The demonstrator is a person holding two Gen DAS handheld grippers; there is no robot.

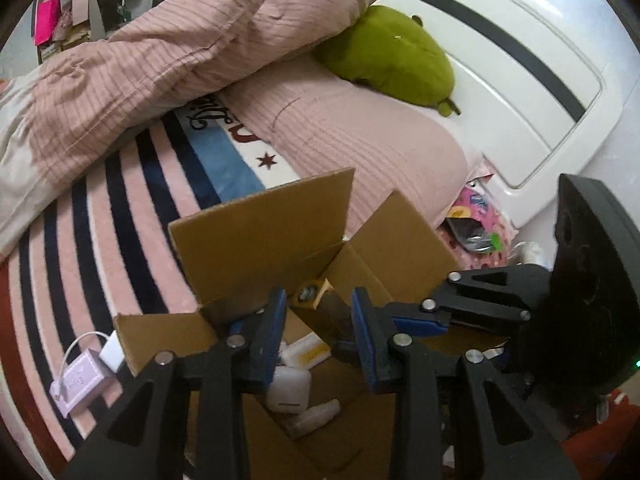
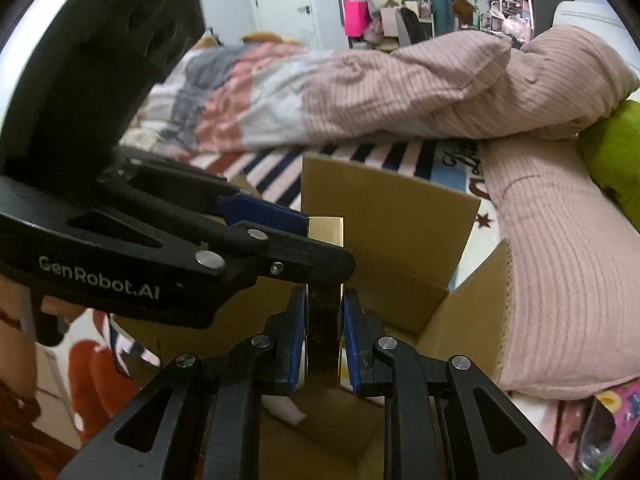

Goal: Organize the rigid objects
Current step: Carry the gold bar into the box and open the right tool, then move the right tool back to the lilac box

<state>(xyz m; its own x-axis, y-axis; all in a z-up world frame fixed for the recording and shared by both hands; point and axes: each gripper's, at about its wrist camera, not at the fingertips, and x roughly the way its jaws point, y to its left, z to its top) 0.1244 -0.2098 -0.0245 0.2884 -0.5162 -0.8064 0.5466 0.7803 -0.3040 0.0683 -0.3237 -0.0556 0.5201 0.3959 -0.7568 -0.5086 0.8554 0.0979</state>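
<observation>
The gold box (image 2: pixel 324 320) is clamped by the right gripper (image 2: pixel 323 332) above the carton (image 2: pixel 384 216). The left gripper (image 1: pixel 318 332), narrowly parted and empty, should be kept aside during lowering.

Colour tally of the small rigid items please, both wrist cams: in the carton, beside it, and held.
White: 4 (pack, case, bottle, plug)
Lilac: 1 (small box)
Gold-and-dark: 1 (slim box)
Total: 6
</observation>
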